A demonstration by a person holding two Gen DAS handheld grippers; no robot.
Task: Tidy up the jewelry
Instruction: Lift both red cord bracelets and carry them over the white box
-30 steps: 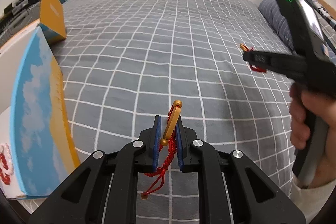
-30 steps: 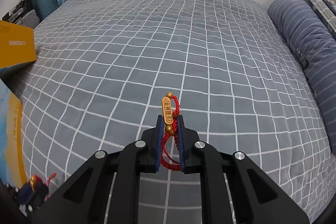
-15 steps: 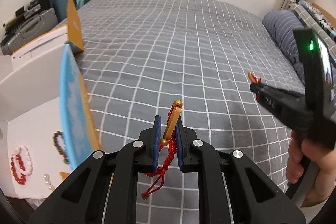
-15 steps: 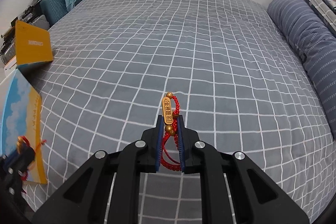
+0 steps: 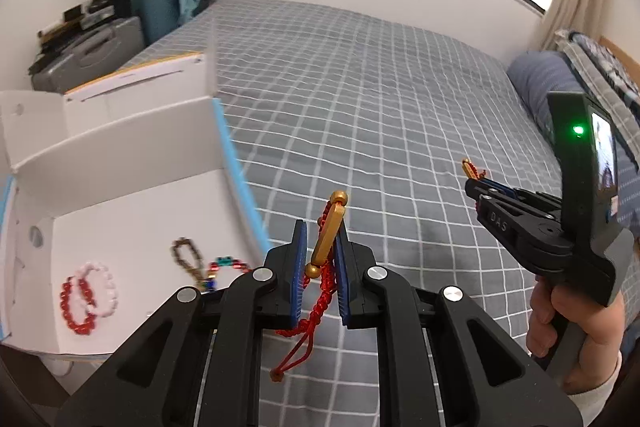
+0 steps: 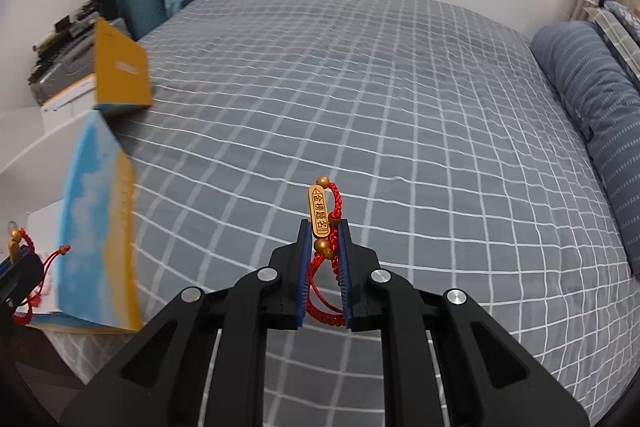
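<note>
My left gripper [image 5: 321, 247] is shut on a red cord bracelet with a gold bar charm [image 5: 328, 237], held above the bed next to an open white box [image 5: 132, 211]. The box holds a red and white bead bracelet [image 5: 86, 297], a dark bead bracelet [image 5: 186, 259] and a red-green one [image 5: 224, 265]. My right gripper [image 6: 323, 247] is shut on a second red cord bracelet with an inscribed gold bar [image 6: 319, 213]. In the left wrist view the right gripper [image 5: 474, 183] is to the right, over the bed.
The grey checked bedspread [image 6: 360, 99] fills both views. The box's blue and yellow lid flap [image 6: 96, 227] stands up at the left edge of the bed. A striped pillow [image 6: 592, 99] lies at the right. Suitcases and clutter [image 5: 108, 35] stand at the far left.
My left gripper has swung left toward the box, so its white inside and the bracelets in it have come into view. Both grippers keep hold of their bracelets.
</note>
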